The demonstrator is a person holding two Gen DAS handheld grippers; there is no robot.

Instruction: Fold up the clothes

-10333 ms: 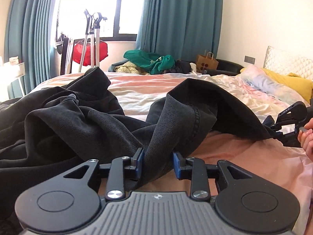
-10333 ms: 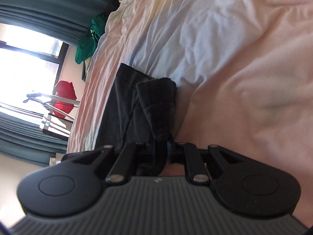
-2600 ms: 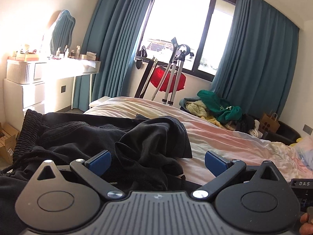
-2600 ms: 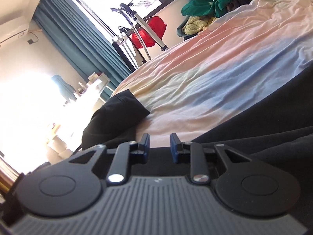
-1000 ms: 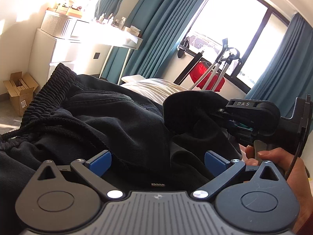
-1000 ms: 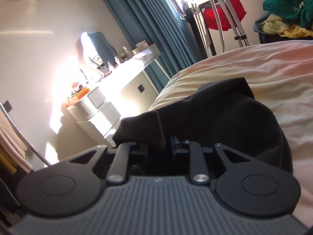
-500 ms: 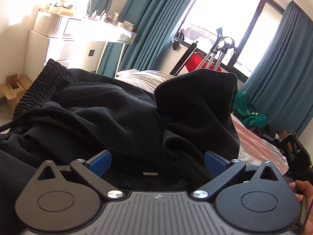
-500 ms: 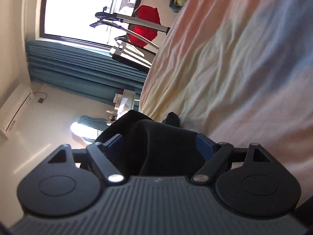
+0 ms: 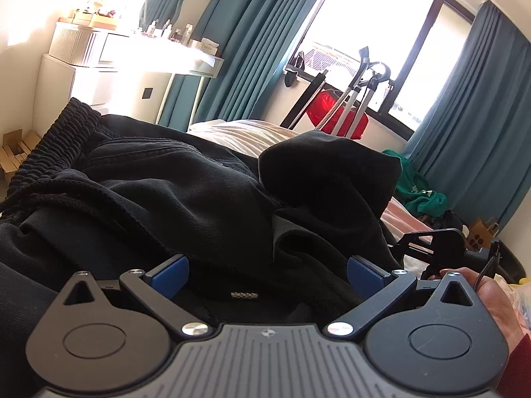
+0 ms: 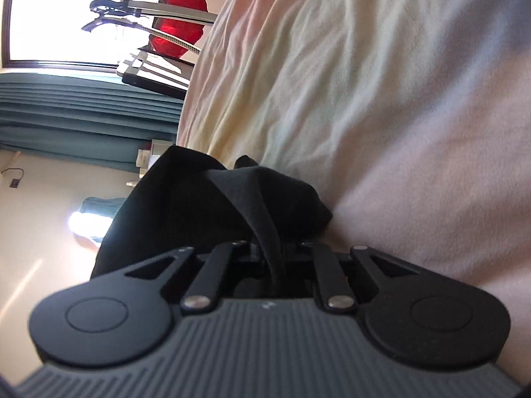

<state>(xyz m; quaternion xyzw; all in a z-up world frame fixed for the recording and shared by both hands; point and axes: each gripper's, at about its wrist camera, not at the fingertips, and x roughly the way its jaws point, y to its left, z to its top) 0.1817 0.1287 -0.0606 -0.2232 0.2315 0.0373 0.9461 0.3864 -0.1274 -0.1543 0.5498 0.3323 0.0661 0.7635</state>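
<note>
- Left wrist view: the black trousers (image 9: 186, 205) lie heaped on the bed (image 9: 239, 134) right in front of my left gripper (image 9: 265, 273), filling the space between and beyond its fingers (image 9: 167, 273).
- The blue pads stand wide apart, released; cloth sits between them, but neither pad presses on it, so I hold nothing here.
- The ribbed elastic waistband (image 9: 49, 152) runs along the left edge, with a drawcord line below it; a folded-over leg end (image 9: 328, 172) humps up to the right.
- A small metal tip (image 9: 245, 295) lies on the cloth just ahead of the fingers.
- At the right edge, a hand (image 9: 491, 301) grips the right gripper's body (image 9: 431, 245), which lies low beside the heap.
- Right wrist view: the picture is rolled on its side, with the bed sheet (image 10: 381, 99) filling the right half and the curtain (image 10: 83, 112) on the left.
- My right gripper (image 10: 269, 252) has just been closing and is now clenched on a fold of the trousers (image 10: 265, 225); a strand of cloth runs back between the fingers (image 10: 247, 253).
- The pinched fold rises into a dark bunch against the sheet; I think it is a hem or leg edge, though blur keeps me from being sure.
</note>
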